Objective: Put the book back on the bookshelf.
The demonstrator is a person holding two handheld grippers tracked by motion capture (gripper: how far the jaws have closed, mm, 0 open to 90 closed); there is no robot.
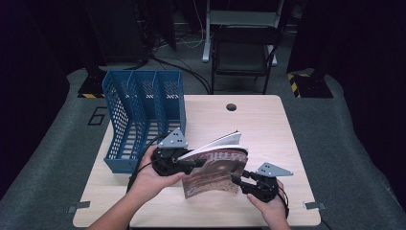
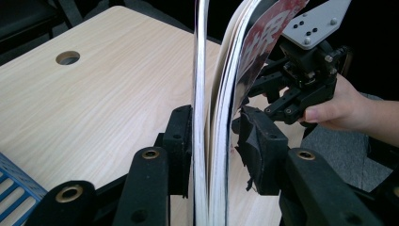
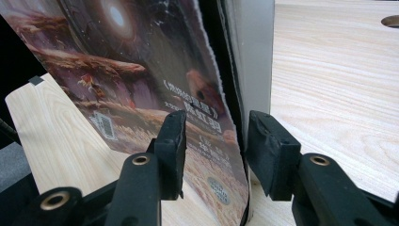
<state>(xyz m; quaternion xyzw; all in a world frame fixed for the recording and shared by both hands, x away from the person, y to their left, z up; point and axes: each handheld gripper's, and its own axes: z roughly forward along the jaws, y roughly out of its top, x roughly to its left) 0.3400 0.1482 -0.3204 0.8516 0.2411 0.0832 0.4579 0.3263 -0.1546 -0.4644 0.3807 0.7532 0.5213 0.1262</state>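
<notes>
Two grippers hold one magazine upright over the wood table, just right of the blue file rack. Left gripper jaws clamp its spine edge w/ pages fanning, seen close in left gripper view. Right gripper view: cover's torn edge sits between jaws, grip unclear. Dark room, chair behind.

Magazine runs off the top and bottom edges in the left gripper view — cover text cut off. In the right gripper view its small print is blurred — unreadable. Blue file rack clipped at the left gripper view's corner.
</notes>
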